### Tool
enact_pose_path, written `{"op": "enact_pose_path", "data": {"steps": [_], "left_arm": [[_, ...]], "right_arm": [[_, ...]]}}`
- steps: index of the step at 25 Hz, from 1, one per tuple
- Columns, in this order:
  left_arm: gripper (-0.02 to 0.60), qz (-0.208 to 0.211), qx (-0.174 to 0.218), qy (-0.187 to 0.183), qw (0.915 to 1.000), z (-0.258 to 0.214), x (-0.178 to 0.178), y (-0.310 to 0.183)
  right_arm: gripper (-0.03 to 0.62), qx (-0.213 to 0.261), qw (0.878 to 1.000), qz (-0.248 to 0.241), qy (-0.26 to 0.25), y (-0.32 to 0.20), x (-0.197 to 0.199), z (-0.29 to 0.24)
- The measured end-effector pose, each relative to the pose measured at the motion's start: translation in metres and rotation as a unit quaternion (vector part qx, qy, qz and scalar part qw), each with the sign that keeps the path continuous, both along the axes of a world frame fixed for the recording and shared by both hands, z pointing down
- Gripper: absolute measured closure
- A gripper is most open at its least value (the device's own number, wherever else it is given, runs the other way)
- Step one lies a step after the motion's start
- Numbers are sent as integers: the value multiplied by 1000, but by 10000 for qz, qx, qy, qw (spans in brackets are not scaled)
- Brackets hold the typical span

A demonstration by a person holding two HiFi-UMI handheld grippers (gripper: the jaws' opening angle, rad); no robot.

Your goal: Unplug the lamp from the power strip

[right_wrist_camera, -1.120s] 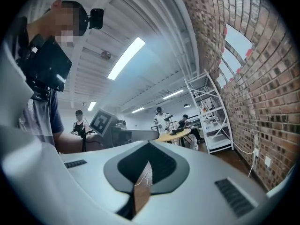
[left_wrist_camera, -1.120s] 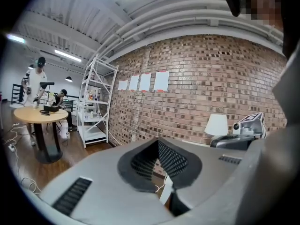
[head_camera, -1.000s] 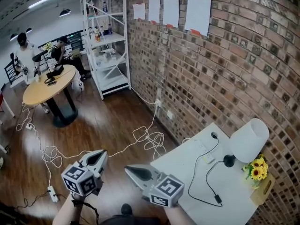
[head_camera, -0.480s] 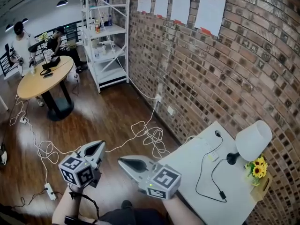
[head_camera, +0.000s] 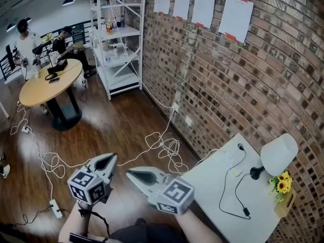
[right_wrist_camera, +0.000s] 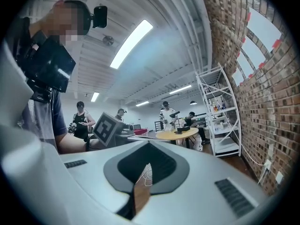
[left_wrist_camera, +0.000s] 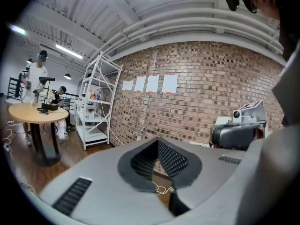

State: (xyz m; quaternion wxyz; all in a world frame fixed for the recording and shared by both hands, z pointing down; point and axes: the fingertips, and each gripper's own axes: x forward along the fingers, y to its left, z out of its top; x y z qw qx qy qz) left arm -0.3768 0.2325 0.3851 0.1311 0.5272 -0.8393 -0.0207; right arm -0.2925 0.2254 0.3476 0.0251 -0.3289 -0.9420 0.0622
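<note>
A lamp (head_camera: 279, 154) with a white shade and a black base stands at the far right of the white table (head_camera: 210, 189), by the brick wall. Its black cord (head_camera: 223, 194) loops over the tabletop, with a black plug end (head_camera: 246, 211) lying loose near the front. A white power strip (head_camera: 228, 161) lies on the table with a black plug (head_camera: 240, 147) beyond it. My left gripper (head_camera: 110, 160) and right gripper (head_camera: 130, 173) hang over the wooden floor, left of the table, both shut and holding nothing. The left gripper (left_wrist_camera: 169, 195) points toward the wall, and the right gripper (right_wrist_camera: 140, 191) toward the room.
Sunflowers (head_camera: 281, 183) stand beside the lamp. White cables (head_camera: 162, 148) coil on the floor by the wall, and another strip (head_camera: 54, 206) lies at the left. A white shelf (head_camera: 117, 44), a round table (head_camera: 48, 87) and people are farther back.
Both grippers have shifted sideways over the floor with jaws unchanged. In the head view the lamp table now sits further right and lower.
</note>
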Motion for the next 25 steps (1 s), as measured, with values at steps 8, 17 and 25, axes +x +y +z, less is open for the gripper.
{"op": "enact_pose_path", "data": {"steps": [8,17,25], "left_arm": [[563,-329,45,113,9994,7,-17,32],[563,-747,32,258,9969,16,-37,49],[563,-915,194,289,9952,5,-65,26]], "right_arm": [[600,-84,9994,-217,242,20,-19,11],[602,-107,9992,-323,187,17,-54,14],[602,-165,9995,-254,102,-15,-89,7]]}}
